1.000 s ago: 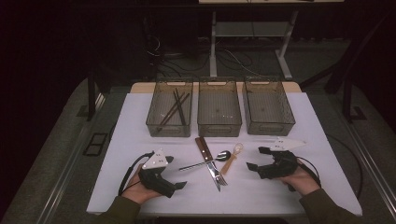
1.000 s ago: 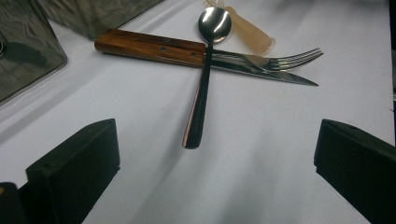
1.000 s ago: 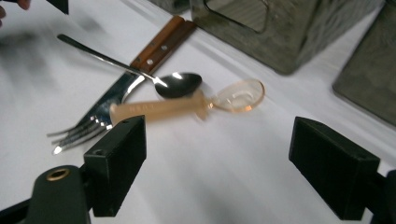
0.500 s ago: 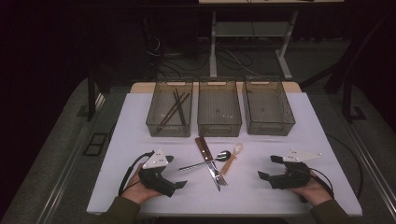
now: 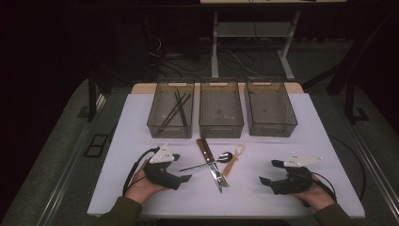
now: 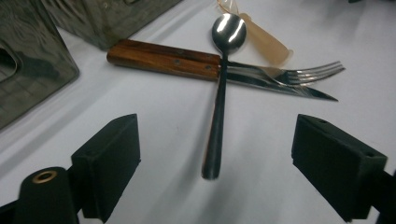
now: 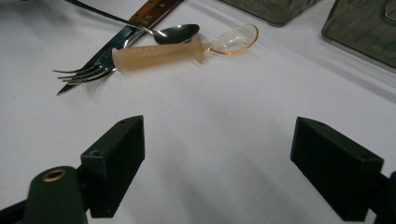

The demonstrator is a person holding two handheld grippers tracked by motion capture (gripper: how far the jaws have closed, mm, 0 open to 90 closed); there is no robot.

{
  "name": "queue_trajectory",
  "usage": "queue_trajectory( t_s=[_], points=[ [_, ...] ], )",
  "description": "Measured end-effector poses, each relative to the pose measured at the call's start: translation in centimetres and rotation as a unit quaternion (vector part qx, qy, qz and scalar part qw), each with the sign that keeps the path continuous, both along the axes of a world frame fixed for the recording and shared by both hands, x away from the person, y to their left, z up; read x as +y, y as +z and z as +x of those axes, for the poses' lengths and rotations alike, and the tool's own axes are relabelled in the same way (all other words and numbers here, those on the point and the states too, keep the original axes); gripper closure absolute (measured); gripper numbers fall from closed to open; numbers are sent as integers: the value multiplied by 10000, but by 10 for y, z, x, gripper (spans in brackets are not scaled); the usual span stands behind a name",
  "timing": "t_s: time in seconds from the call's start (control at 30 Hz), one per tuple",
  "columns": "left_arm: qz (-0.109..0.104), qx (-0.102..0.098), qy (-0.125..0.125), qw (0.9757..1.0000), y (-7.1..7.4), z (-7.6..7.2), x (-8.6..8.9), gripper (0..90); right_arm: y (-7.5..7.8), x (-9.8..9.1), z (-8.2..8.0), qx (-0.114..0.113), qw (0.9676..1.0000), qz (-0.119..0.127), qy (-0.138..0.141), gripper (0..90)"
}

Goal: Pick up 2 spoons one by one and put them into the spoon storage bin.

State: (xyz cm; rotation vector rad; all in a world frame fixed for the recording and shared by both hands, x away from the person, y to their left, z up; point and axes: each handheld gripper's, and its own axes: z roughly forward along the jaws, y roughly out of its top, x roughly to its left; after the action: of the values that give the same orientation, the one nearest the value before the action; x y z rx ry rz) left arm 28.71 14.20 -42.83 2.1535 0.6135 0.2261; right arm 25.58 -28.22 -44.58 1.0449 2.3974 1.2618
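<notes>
A small pile of cutlery lies mid-table: a wooden-handled knife (image 5: pixel 203 147), a metal spoon (image 5: pixel 225 155), a fork (image 5: pixel 221 179) and a tan-handled plastic spoon (image 5: pixel 233 162). My left gripper (image 5: pixel 181 168) rests on the table to the left of the pile, pointing at it. Its jaws have just been closing a little but still stand wide. In the left gripper view the metal spoon's handle (image 6: pixel 215 140) ends between the pads without touching them. My right gripper (image 5: pixel 269 172) is open to the right of the pile, with bare table between its jaws (image 7: pixel 219 135) and the plastic spoon (image 7: pixel 159 53) ahead.
Three clear bins stand in a row behind the cutlery. The left bin (image 5: pixel 171 129) holds dark chopsticks (image 5: pixel 176 108); the middle bin (image 5: pixel 221 129) and right bin (image 5: pixel 273 128) look bare. The white table (image 5: pixel 136 136) ends just in front of both hands.
My right hand has slid to the right and nearer the front edge. The left hand has stayed put, and the cutlery has not moved.
</notes>
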Motion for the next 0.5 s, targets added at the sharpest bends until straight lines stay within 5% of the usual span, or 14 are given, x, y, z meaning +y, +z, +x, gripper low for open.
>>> queue_trajectory(
  t_s=[0.5],
  points=[
    [114,23,-245,9996,12,27,-45,433,-1,0,1,13,10000,-15,-39,176]
  ],
)
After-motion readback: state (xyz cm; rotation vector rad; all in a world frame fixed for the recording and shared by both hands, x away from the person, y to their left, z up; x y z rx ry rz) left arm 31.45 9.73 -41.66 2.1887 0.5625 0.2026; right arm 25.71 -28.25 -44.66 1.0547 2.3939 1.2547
